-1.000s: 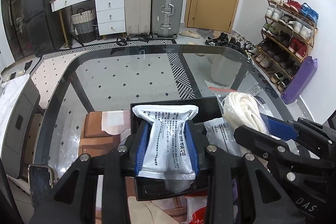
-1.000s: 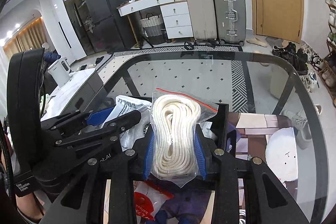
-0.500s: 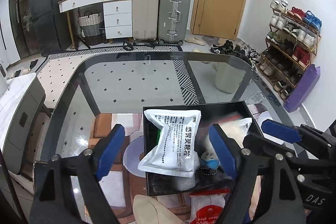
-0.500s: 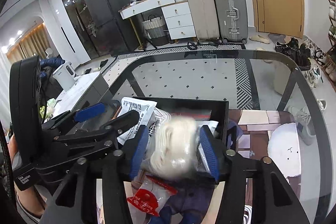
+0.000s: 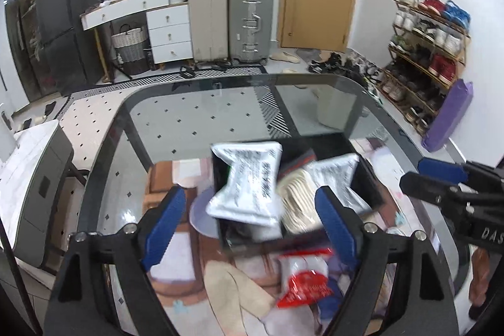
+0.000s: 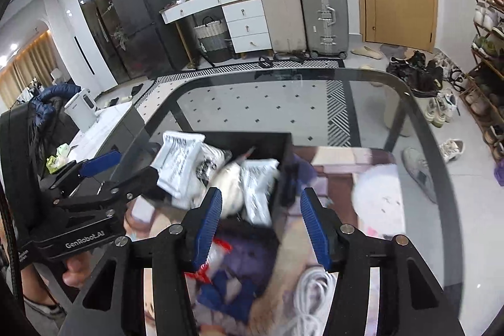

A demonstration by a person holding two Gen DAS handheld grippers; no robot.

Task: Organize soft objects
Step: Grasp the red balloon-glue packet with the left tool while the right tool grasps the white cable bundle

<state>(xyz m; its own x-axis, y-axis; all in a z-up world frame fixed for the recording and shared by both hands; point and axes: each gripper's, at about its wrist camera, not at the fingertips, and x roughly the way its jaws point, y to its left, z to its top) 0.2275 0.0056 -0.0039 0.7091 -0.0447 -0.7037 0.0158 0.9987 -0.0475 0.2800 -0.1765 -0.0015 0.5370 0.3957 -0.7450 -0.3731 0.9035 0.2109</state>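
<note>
A black box (image 5: 362, 175) (image 6: 283, 147) stands on the glass table. In it lie a white printed packet (image 5: 249, 181) (image 6: 179, 159), a bag of white rope (image 5: 297, 200) (image 6: 230, 188) and a second white packet (image 5: 337, 175) (image 6: 258, 188). My left gripper (image 5: 249, 225) is open and empty just in front of the box. My right gripper (image 6: 261, 225) is open and empty above the box's near edge; it also shows at the right of the left wrist view (image 5: 441, 178). A red and white bag (image 5: 305, 279) (image 6: 217, 254) lies in front of the box.
The glass table (image 5: 204, 115) (image 6: 393, 115) stretches far beyond the box. A coil of white cable (image 6: 312, 298) lies near the front edge. Suitcases (image 5: 249, 21), a white drawer desk (image 5: 163, 21) and a shoe rack (image 5: 428, 52) stand behind the table.
Both grippers opened and let go: the left dropped the white packet into the box, the right dropped the rope bag into it. Both have pulled back and up.
</note>
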